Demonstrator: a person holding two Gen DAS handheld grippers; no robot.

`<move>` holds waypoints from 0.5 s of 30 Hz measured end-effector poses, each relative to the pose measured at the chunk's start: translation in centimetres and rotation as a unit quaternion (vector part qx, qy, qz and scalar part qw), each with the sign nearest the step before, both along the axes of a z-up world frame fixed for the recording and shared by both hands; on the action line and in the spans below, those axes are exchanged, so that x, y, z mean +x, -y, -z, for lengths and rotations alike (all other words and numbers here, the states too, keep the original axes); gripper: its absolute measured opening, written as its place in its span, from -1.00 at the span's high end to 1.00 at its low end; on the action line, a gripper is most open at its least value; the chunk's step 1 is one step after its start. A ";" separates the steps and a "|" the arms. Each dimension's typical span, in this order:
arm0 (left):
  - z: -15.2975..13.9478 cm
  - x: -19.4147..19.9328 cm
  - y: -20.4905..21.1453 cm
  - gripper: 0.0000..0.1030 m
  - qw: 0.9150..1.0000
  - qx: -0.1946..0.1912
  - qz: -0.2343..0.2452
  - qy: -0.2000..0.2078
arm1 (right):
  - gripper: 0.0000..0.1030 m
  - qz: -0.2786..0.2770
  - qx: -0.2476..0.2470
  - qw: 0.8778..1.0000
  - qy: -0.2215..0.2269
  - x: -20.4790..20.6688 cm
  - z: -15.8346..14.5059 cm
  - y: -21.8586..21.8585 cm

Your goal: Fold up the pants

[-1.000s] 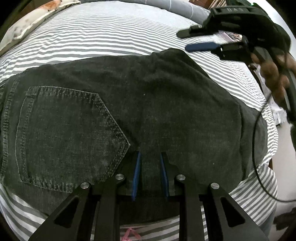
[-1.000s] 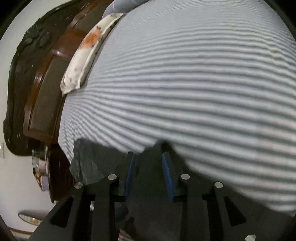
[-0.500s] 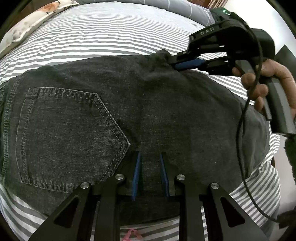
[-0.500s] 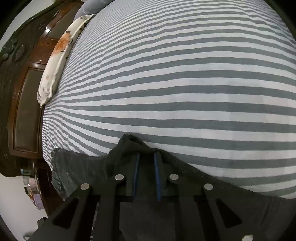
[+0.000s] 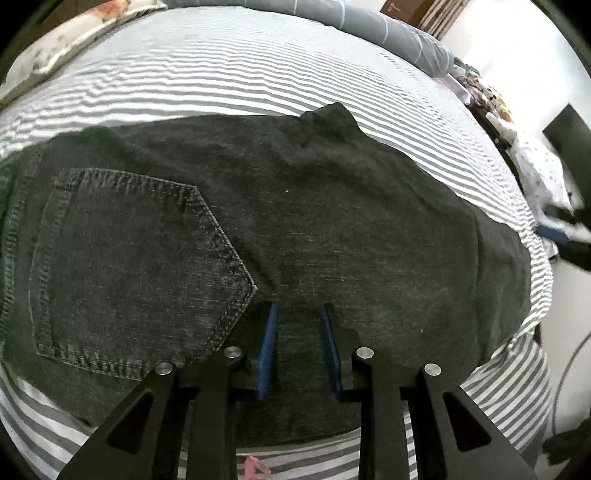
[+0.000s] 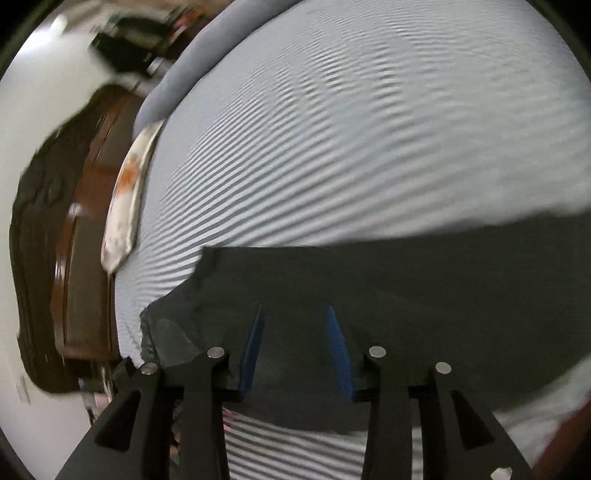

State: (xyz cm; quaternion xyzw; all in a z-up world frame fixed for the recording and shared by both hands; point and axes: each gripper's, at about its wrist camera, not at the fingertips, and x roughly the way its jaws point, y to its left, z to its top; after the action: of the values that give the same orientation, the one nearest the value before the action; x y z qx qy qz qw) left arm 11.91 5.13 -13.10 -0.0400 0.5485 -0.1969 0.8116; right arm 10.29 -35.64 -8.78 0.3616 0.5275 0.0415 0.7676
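Dark grey denim pants [image 5: 314, 221] lie folded flat on the striped bed, a stitched back pocket [image 5: 129, 258] at the left. My left gripper [image 5: 298, 314] hovers low over their near edge, jaws open, holding nothing. In the right wrist view the pants [image 6: 406, 295] fill the lower half, blurred by motion. My right gripper [image 6: 295, 314] is above them, jaws open and empty. A small bump of cloth [image 5: 332, 114] stands at the pants' far edge.
The grey-and-white striped sheet [image 5: 258, 66] covers the bed. A floral pillow [image 5: 66, 40] and grey blanket [image 5: 369, 22] lie at the far side. A dark wooden headboard [image 6: 74, 258] is at the left in the right wrist view. Clutter [image 5: 535, 166] stands beyond the bed's right edge.
My right gripper let go of the pants' far corner, opened, and pulled back away from it. It has left the left wrist view. The left gripper stayed in place.
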 end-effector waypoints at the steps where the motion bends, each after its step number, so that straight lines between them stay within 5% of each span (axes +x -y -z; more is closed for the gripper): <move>1: -0.1 -0.2 0.4 0.42 1.000 0.010 0.006 0.005 | 0.31 0.016 0.003 1.000 -0.002 -1.3 0.2 1.2; 8: -0.8 -2.8 3.2 0.34 0.998 0.045 0.046 0.014 | 0.30 0.179 0.048 0.983 -0.019 -13.6 4.2 11.9; 15: -0.7 -4.2 6.7 0.34 0.996 0.055 0.063 0.008 | 0.30 0.255 0.083 0.963 -0.034 -19.0 8.8 16.8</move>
State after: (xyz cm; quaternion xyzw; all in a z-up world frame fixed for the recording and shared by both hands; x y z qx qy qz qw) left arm 7.69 -1.56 -12.44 0.0405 0.5535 -0.2178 0.8028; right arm -8.68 -52.42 -17.57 0.5476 0.4380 -0.1245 0.7020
